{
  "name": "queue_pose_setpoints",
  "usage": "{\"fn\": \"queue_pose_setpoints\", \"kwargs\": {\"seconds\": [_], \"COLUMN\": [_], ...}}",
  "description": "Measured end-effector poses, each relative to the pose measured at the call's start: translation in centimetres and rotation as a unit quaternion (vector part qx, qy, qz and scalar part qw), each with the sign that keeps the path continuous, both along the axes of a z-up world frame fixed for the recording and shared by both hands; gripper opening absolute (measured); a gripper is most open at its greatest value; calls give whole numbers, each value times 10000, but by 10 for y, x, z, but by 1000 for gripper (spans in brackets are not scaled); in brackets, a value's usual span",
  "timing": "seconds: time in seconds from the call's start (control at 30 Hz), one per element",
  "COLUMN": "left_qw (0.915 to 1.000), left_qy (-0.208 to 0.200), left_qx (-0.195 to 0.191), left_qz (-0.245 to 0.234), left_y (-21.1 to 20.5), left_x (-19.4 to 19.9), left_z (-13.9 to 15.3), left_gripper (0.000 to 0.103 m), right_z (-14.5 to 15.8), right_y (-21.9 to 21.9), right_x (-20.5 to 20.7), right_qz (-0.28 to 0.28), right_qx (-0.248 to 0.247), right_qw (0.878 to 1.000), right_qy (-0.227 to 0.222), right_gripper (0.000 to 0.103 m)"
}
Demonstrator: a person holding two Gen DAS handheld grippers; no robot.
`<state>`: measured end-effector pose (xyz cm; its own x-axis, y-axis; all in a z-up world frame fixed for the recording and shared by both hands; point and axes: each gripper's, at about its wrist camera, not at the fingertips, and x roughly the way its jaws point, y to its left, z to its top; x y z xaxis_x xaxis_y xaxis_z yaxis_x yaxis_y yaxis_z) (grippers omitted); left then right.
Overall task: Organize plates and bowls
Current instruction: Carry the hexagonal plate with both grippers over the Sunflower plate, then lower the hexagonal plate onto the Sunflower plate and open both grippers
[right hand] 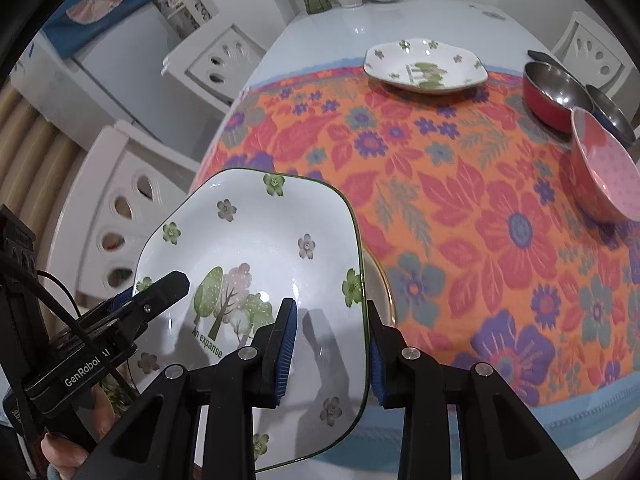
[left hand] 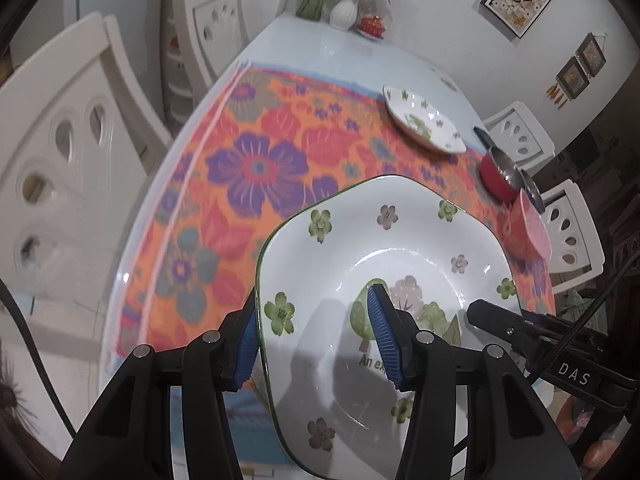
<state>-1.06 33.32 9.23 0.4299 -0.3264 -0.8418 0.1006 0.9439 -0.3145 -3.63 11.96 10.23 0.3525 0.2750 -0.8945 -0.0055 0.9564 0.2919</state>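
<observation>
The near plate [right hand: 260,248] is held at the table's near edge, above a gold-rimmed dish [right hand: 385,292] only partly seen beneath it. Its left rim is straddled by the left gripper [left hand: 314,334] and its right rim by the right gripper [right hand: 330,344]; whether either is fully clamped cannot be told. A carry seems in hand. A level move onto the far plate [right hand: 426,66] is called for next, past the pink bowl [right hand: 604,172].
</observation>
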Motion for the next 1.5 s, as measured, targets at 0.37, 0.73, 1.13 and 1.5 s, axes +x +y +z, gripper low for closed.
{"fn": "queue_pose_setpoints", "kwargs": {"seconds": [0.37,0.73,1.13,1.5], "left_qw": [9996,9992,9992,9997], "left_qy": [257,395,395,172], "left_qx": [-40,-57,52,150], "left_qz": [91,96,-20,112], "left_y": [0,2,-6,5], "left_x": [-24,-18,-5,7], "left_z": [-32,-46,-51,-35], "left_gripper": [47,47,46,46], "right_z": [-39,-49,-49,-46], "right_y": [0,7,9,11], "right_x": [-20,-12,-1,7], "right_qz": [110,158,57,77], "right_qx": [-144,-464,-973,-864], "right_qw": [9992,9982,9945,9955], "right_qy": [350,359,383,391], "right_gripper": [32,32,32,32]}}
